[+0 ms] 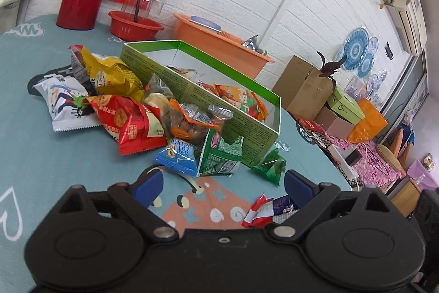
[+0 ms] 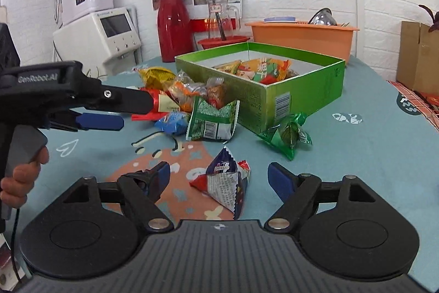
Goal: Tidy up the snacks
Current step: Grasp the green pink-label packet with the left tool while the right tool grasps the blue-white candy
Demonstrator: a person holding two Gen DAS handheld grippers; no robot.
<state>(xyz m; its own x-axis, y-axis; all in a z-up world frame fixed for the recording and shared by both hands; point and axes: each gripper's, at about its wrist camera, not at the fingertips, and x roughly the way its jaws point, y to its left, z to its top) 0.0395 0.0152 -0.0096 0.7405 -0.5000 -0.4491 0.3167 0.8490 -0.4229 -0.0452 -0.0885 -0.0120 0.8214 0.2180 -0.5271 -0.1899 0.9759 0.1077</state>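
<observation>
A green cardboard box [image 2: 307, 81] stands open on the table and holds several snack packets [image 2: 255, 67]. A pile of loose packets [image 1: 126, 106] lies along its left side. A green-white packet [image 2: 212, 118] and a blue one [image 2: 171, 122] lie in front of the pile. A green packet [image 2: 288, 135] lies at the box's near corner. A purple-red packet [image 2: 227, 183] lies between my right gripper's open jaws; my right gripper [image 2: 219, 180] is open. My left gripper [image 1: 222, 183] is open and empty, just short of the blue packet [image 1: 178, 155]. It shows from the side in the right wrist view [image 2: 109, 111].
A red thermos [image 2: 172, 26], a glass jug in a red basin [image 2: 222, 21] and an orange tub [image 2: 301, 37] stand behind the box. White appliances [image 2: 96, 26] stand at the far left. Cardboard boxes [image 1: 304, 84] stand beyond the table's right edge.
</observation>
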